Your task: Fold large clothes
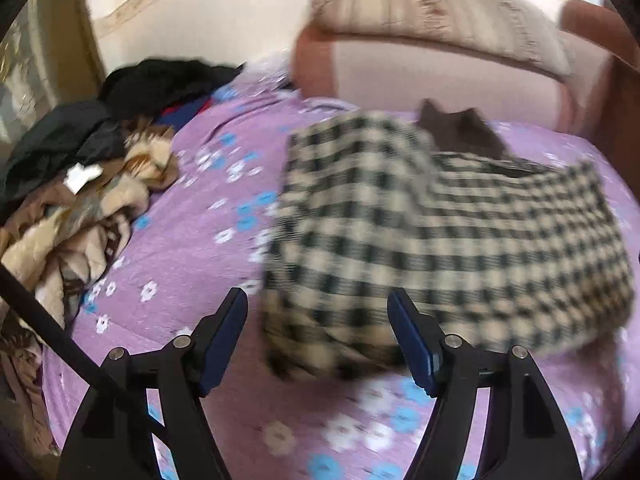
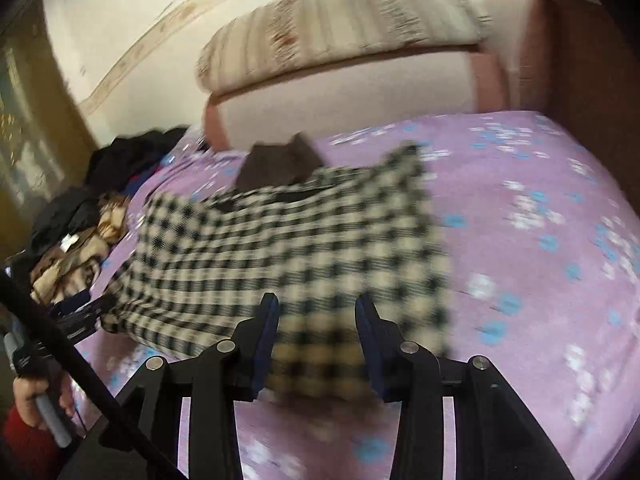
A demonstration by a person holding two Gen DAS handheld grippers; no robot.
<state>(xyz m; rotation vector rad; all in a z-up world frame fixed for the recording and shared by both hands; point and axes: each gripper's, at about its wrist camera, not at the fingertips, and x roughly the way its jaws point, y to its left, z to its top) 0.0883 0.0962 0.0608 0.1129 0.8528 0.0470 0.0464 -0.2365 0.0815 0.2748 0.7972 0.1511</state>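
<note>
Left wrist view — left claw (image 1: pixel 318 312) gapes wide over checked coat (image 1: pixel 440 232); right claw (image 2: pixel 318 312) half-open, empty.

One checked coat (image 1: pixel 440 232) lies on the bed (image 1: pixel 192 248), with one brown collar (image 1: pixel 460 128) showing at its far end. One bedspread covers the bed, purple with white and blue flowers, too many and too blurred to count. One pile of clothes (image 1: pixel 80 184) sits on the left side; its pieces overlap, so their number cannot be told, though black, blue and tan-patterned fabrics show, and one white tag (image 1: pixel 82 176). One striped cushion (image 1: pixel 432 12) rests on one headboard (image 1: pixel 440 80) at the far end. Two hand-held grippers appear: the left (image 1: pixel 318 322) and the right (image 2: pixel 318 322), each with two blue-padded fingers. One hand (image 2: pixel 30 396) shows in the right wrist view.
</note>
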